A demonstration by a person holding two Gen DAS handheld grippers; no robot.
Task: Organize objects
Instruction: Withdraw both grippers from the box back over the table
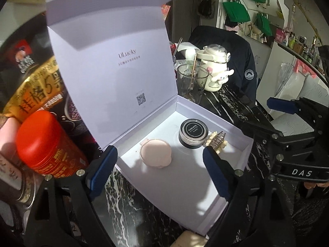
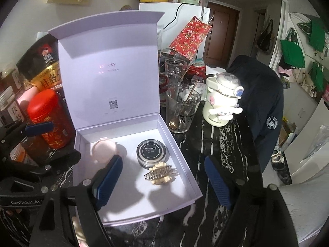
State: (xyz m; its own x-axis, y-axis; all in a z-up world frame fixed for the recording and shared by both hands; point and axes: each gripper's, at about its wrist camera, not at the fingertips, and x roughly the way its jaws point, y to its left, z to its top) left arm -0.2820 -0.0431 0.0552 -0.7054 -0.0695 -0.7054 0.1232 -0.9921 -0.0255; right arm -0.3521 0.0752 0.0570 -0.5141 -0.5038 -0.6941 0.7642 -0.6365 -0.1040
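Note:
A white box (image 1: 209,210) (image 2: 185,160) stands open on the black marble table, its lid upright. Inside lie a pink round compact (image 1: 155,154) (image 2: 103,150), a black-lidded jar (image 1: 193,132) (image 2: 152,152) and a cream hair claw clip (image 1: 217,142) (image 2: 161,175). My left gripper (image 1: 159,174) is open and empty, above the box's near part, just short of the compact. My right gripper (image 2: 164,180) is open and empty, its fingers either side of the hair clip, above it. The right gripper also shows at the right edge of the left wrist view (image 1: 287,107).
A red tin (image 1: 47,144) (image 2: 50,119) and snack packets (image 1: 39,86) crowd the box's left side. Behind it stand glasses (image 2: 182,111) (image 1: 190,82), one with a spoon, and a cream character bottle (image 2: 221,103) (image 1: 214,68). A chair with a dark jacket (image 2: 265,107) is at the right.

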